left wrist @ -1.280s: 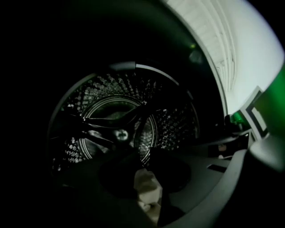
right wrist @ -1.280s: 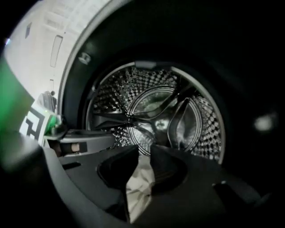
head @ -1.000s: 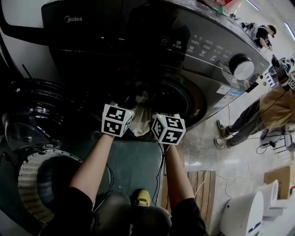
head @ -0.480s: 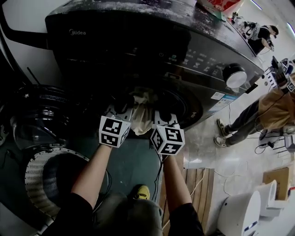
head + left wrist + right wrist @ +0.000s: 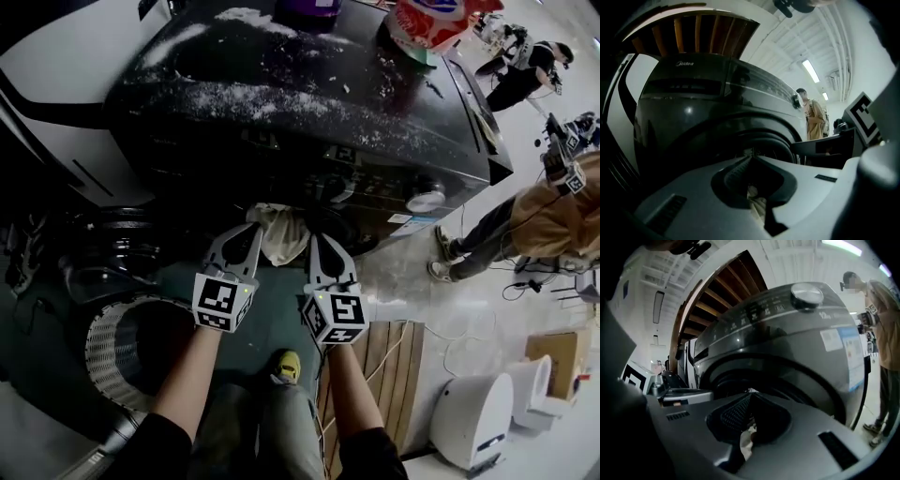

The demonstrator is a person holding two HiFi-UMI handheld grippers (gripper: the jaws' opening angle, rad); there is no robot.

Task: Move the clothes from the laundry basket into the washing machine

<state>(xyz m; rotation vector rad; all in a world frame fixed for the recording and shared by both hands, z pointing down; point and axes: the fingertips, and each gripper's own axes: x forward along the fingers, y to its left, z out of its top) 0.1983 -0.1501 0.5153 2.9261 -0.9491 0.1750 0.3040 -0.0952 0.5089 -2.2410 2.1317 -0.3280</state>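
**Head view, read left to right, with the washing machine (image 5: 309, 122) as the reference.**

(a) Below and to the left of the machine's front stood the laundry basket (image 5: 112, 342), a white slatted tub. Its interior was dark, and its contents could not be made out.

(b) Directly before the machine's door opening, the left gripper (image 5: 253, 228) pointed at the machine. Its jaws were pressed fully together, and a fold of the pale garment (image 5: 281, 236) was pinched between them. In the left gripper view the tips met, and cloth bunched in the hollow behind them.

(c) The garment hung between the two grippers at the mouth of the door opening, beneath the machine's control panel. Whether any part of it had entered the drum could not be told.

(d) The right gripper (image 5: 317, 242) was just beside its partner and faced the machine in the same way. Its jaws were likewise closed tight on another fold of the same garment.

(e) A red-and-white bag (image 5: 427, 23) sat on the machine's dusty top, towards the right. The control knob (image 5: 427, 197) marked the right end of the front panel.

(f) A wooden pallet (image 5: 384, 361) lay on the floor to the right of the machine's front. Farther right stood a bystander (image 5: 553, 211) in a tan top, well apart from the machine.
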